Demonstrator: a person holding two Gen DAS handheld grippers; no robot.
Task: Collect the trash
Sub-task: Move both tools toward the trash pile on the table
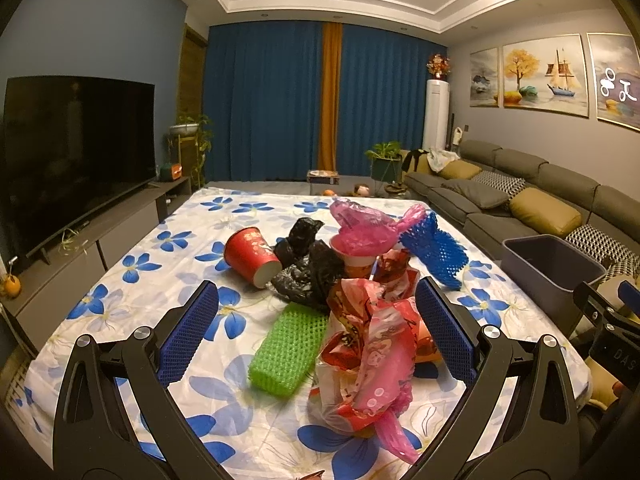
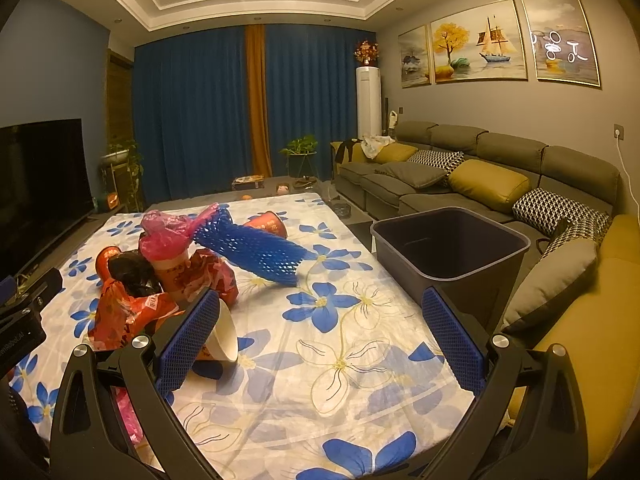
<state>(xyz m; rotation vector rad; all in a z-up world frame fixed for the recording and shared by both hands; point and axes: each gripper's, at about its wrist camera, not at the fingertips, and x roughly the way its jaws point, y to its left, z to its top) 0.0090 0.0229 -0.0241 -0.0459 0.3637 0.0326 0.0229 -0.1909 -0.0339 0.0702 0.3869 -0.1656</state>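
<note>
A: Table edges?
B: Flowered cloth [image 2: 344, 344] covers the whole top. Right half is bare cloth, open up to the right edge. Dark bin [image 2: 452, 248] stands just off that edge, mouth up; sofa [image 2: 480, 184] behind it.

A: Trash?
B: Piled mid-table toward the left. Red cup [image 1: 251, 255] on its side, mouth toward the camera. Black bag [image 1: 308, 264] crumpled against it. Green foam net [image 1: 289, 348] flat in front. Blue foam net [image 2: 256, 248] leans on a pink bag [image 1: 362, 228] stuffed in an upright cup. Red printed wrapper [image 1: 368, 344] bunched nearest. Another paper cup [image 2: 222, 338] lies tipped beside the pile.

A: Tongs?
B: Left gripper [image 1: 316, 336] spread wide, holding nothing; green net and wrapper sit between its fingers, wrapper close to the right pad [image 1: 444, 332], contact unclear. Right gripper [image 2: 320, 336] also wide, nothing held, over bare cloth. Tipped cup sits at its left pad [image 2: 188, 340].
</note>
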